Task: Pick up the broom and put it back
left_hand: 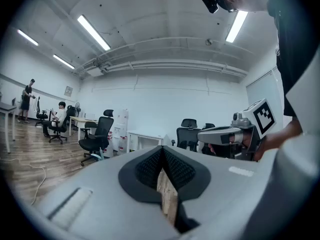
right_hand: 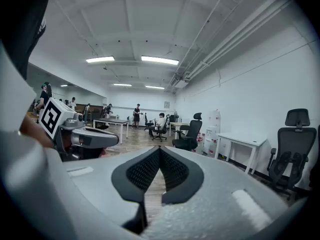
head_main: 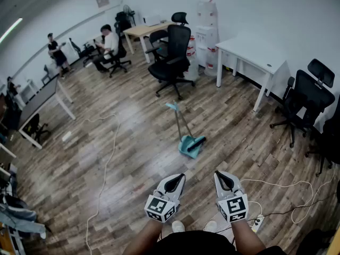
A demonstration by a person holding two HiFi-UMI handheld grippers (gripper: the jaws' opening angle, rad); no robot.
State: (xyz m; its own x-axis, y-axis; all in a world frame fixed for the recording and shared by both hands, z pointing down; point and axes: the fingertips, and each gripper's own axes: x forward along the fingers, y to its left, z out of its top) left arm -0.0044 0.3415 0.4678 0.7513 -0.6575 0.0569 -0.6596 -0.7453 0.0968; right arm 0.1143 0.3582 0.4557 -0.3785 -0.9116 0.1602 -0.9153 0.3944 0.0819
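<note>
The broom lies on the wood floor in the middle of the room, its dark bristles in a teal dustpan. Its thin handle runs away from me toward a black office chair. Both grippers hang low in the head view, well short of the dustpan. My left gripper is shut, pads meeting at the tips with nothing between them. My right gripper is shut and empty as well. Each gripper view shows the other gripper alongside, pointing roughly level across the room.
A black office chair stands just beyond the broom, and a white table is at the right wall with more black chairs. A white cable trails across the floor on the left. A power strip lies by my feet. One person sits and another stands far back.
</note>
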